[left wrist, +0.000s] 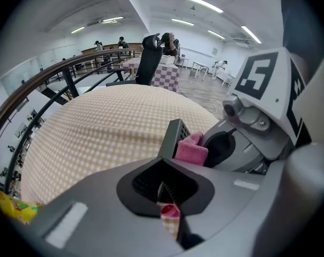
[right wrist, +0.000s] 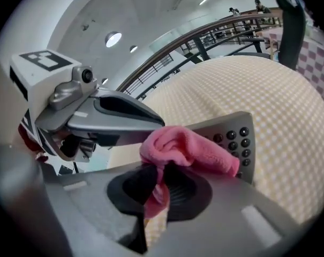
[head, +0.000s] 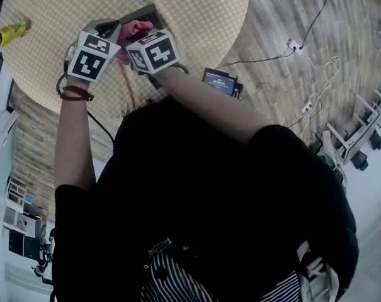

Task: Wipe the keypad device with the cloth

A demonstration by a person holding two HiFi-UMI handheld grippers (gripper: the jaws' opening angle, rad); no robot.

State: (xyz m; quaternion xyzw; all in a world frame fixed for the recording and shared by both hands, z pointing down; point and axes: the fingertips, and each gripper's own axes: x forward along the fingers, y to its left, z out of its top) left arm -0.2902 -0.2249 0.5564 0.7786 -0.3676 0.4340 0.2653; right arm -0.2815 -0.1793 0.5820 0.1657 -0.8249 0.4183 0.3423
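Right gripper [right wrist: 160, 183] pinches the pink cloth [right wrist: 188, 149], pressed on the keypad device [right wrist: 236, 138]. Left gripper [left wrist: 163, 189] squeezes the device's edge, mid-frame, above the checked table [left wrist: 108, 122].

Cloth [right wrist: 188, 149] lies on keypad device [right wrist: 242, 143], seemingly above table [head: 196, 17].

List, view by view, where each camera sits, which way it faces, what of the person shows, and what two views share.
Head view: on the person's head, facing steeply down at the round yellow-checked table; shows forearms, black top, left gripper, right gripper.
Left gripper view: on the left gripper, facing along its fingers, shut on the grey keypad device, across the table.
Right gripper view: on the right gripper, facing along its fingers, shut on the pink fleece cloth.
Both gripper views share device and cloth.
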